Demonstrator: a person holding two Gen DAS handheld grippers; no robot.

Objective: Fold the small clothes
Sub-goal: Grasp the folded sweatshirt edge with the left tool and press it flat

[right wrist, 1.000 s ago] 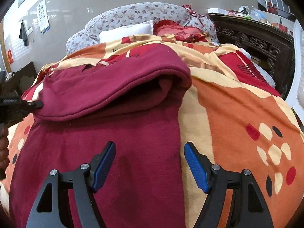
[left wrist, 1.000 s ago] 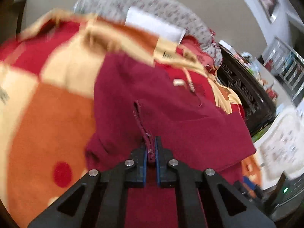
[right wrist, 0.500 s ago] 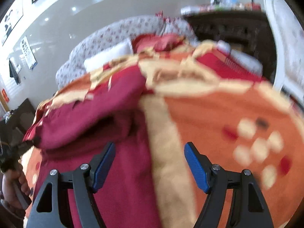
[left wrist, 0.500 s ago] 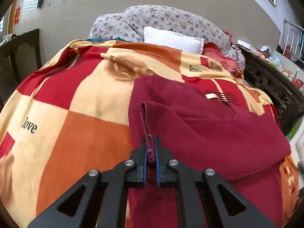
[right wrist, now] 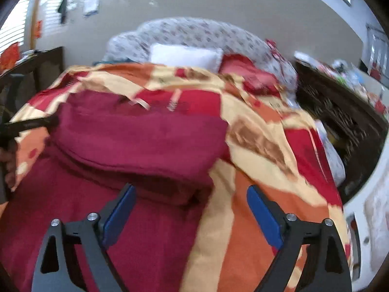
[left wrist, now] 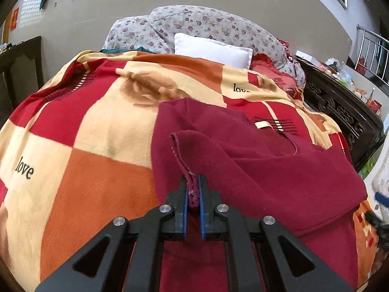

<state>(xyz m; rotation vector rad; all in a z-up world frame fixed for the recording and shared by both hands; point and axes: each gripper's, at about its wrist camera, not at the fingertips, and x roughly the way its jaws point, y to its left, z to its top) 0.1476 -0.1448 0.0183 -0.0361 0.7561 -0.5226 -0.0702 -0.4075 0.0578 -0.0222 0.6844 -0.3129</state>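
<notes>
One garment hem between left tongs

The dark red garment is soft matt cloth with a faintly fuzzy nap and a stitched, slightly frayed hem. Under it the checked blanket looks like plush fleece, matt and a little hairy. The left claw is matt black plastic with bright metal pins and smooth blue pads. Far off lie a smooth white pillow and flowered cotton bedding; at right, carved dark wood furniture has a dull sheen.
</notes>
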